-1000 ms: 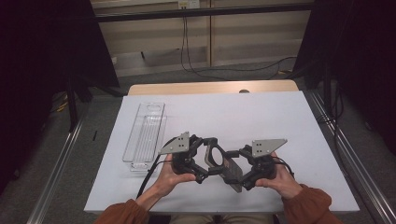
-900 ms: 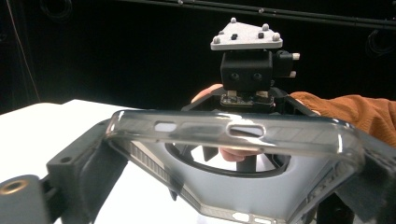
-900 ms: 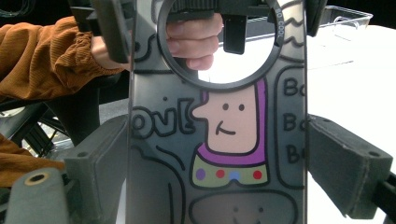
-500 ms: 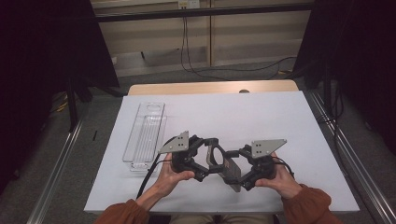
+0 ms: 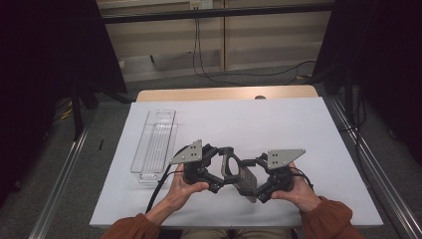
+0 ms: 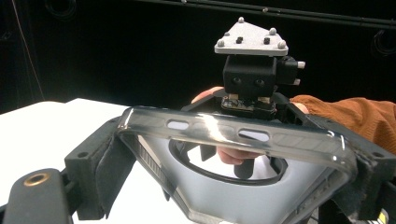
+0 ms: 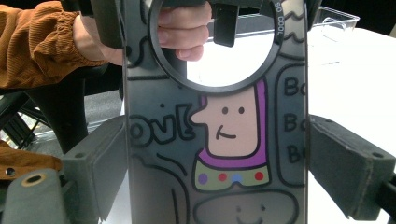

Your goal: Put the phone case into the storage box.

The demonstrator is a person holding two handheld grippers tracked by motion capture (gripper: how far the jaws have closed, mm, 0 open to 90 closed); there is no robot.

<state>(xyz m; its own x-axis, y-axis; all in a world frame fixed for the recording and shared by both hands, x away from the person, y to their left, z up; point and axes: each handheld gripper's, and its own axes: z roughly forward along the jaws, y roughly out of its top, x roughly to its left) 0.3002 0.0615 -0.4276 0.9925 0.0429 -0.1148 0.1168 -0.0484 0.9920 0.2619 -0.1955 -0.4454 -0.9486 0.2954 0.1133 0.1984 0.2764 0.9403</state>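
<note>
A translucent grey phone case [image 5: 242,175] with a black ring and a cartoon print hangs above the table's front middle, held between both grippers. My left gripper [image 5: 219,172] is shut on one end, its jaws pressing the case's [image 6: 233,140] two long edges. My right gripper [image 5: 258,183] is shut on the other end. In the right gripper view the case [image 7: 219,140] stands upright between the two jaws, with a purple-hooded face and coloured dots on it. The right gripper's grey plate [image 6: 252,39] faces the left gripper's camera.
A clear plastic tray [image 5: 155,144] lies lengthwise on the white table [image 5: 278,124] at the left, a little beyond the left hand. A wooden strip [image 5: 224,93] runs along the table's far edge. Metal rails flank both sides.
</note>
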